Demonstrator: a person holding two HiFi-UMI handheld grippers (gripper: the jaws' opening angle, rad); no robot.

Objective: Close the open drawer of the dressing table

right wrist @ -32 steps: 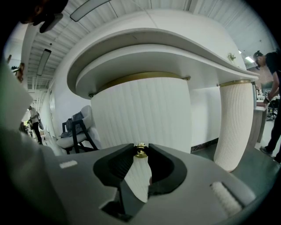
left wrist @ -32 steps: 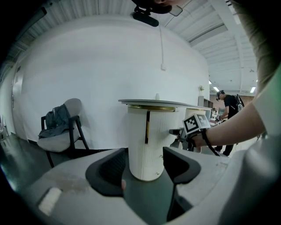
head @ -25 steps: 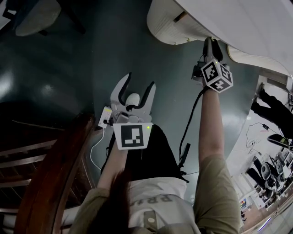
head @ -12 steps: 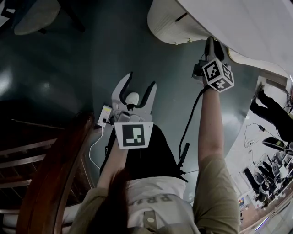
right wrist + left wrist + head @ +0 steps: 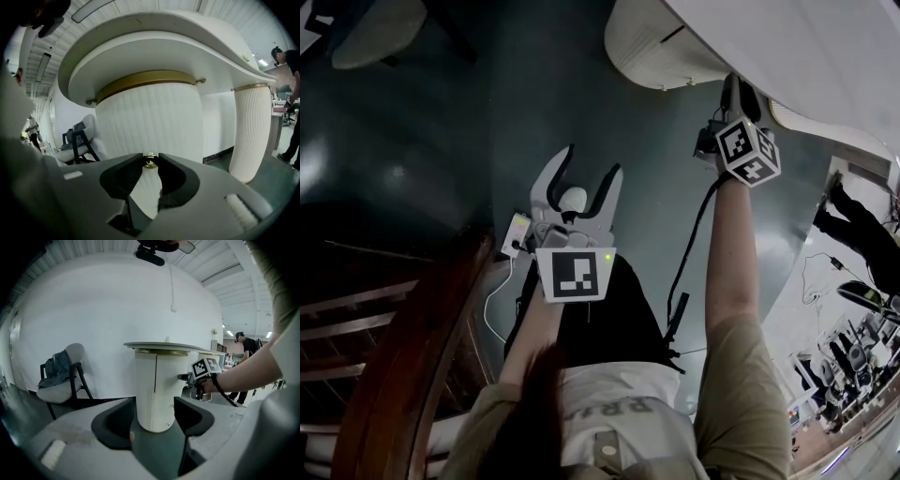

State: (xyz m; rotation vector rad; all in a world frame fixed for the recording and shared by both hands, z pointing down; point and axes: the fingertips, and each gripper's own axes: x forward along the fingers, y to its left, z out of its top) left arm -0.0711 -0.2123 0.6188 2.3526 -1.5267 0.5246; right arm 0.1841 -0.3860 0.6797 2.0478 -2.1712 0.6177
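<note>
The white dressing table (image 5: 797, 47) fills the top right of the head view, with a rounded ribbed drawer front (image 5: 645, 49) under its top. My right gripper (image 5: 733, 84) reaches up to that front. In the right gripper view its jaws are shut on a small gold knob (image 5: 150, 160) on the ribbed drawer front (image 5: 150, 122). My left gripper (image 5: 592, 161) hangs open over the dark floor with nothing between its fingers. In the left gripper view it (image 5: 154, 414) points at the ribbed white pedestal (image 5: 154, 390), still well short of it, and the right gripper's marker cube (image 5: 206, 367) shows beside it.
A chair (image 5: 61, 380) with clothes on it stands to the left by the white wall. Dark wooden furniture (image 5: 403, 356) lies at the lower left. A second ribbed table leg (image 5: 251, 131) is at the right. Another person (image 5: 862, 225) stands far right. A white cable (image 5: 492, 309) lies on the floor.
</note>
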